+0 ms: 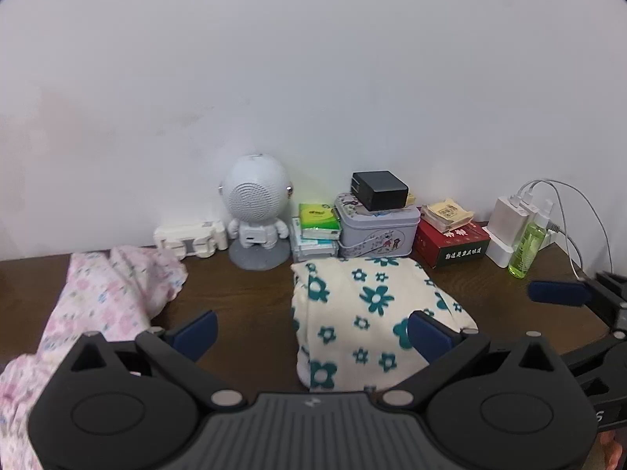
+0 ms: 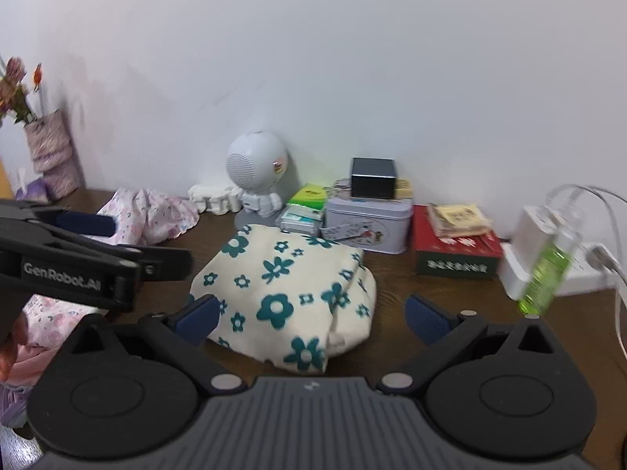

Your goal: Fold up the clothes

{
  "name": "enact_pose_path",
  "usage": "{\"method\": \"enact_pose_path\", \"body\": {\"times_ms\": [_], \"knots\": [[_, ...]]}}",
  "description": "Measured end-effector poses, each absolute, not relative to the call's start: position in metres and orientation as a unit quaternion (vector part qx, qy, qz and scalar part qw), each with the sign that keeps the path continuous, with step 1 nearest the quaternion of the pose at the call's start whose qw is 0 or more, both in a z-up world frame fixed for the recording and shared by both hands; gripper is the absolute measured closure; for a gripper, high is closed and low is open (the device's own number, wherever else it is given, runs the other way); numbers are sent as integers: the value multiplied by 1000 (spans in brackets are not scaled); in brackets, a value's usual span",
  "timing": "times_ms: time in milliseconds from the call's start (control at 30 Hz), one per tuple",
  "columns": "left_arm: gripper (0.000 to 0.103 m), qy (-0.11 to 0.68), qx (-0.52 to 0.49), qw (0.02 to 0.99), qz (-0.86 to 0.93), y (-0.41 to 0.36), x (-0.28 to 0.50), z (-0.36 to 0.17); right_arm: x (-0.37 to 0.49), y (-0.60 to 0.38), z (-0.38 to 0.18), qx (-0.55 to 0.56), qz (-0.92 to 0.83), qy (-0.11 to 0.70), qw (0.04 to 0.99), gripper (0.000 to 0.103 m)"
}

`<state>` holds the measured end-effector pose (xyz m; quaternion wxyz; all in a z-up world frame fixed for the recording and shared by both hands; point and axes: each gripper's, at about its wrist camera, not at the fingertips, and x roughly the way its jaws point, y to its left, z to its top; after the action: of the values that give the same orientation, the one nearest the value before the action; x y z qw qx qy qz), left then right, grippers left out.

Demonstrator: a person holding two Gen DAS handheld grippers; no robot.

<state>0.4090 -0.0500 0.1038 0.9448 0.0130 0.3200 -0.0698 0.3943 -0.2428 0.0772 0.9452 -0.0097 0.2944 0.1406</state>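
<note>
A folded cream cloth with teal flowers [image 1: 364,313] lies on the dark wooden table [image 1: 243,297]; it also shows in the right wrist view [image 2: 286,290]. A crumpled pink floral garment [image 1: 106,297] lies to its left, also in the right wrist view [image 2: 153,215]. My left gripper [image 1: 311,333] is open and empty, held just before the folded cloth. My right gripper [image 2: 311,319] is open and empty, held over the cloth's near edge. The left gripper shows from the side in the right wrist view [image 2: 84,225]. The right gripper's fingertip [image 1: 558,293] shows at the right of the left wrist view.
Along the wall stand a white robot figure [image 1: 254,215], tissue packs [image 1: 317,227], a tin [image 1: 376,227] with a black box [image 1: 378,190] on it, a red box [image 1: 450,243], a white charger [image 1: 509,227] with cables and a green bottle [image 1: 527,250]. A flower vase [image 2: 51,152] stands far left.
</note>
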Motion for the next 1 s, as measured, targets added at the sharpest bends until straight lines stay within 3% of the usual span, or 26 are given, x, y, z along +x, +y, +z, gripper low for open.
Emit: {"method": "enact_pose_path", "body": {"times_ms": [1000], "knots": [[0, 278, -26, 959, -37, -19, 178, 68, 183, -243, 58, 7, 127, 307, 943, 0]]}}
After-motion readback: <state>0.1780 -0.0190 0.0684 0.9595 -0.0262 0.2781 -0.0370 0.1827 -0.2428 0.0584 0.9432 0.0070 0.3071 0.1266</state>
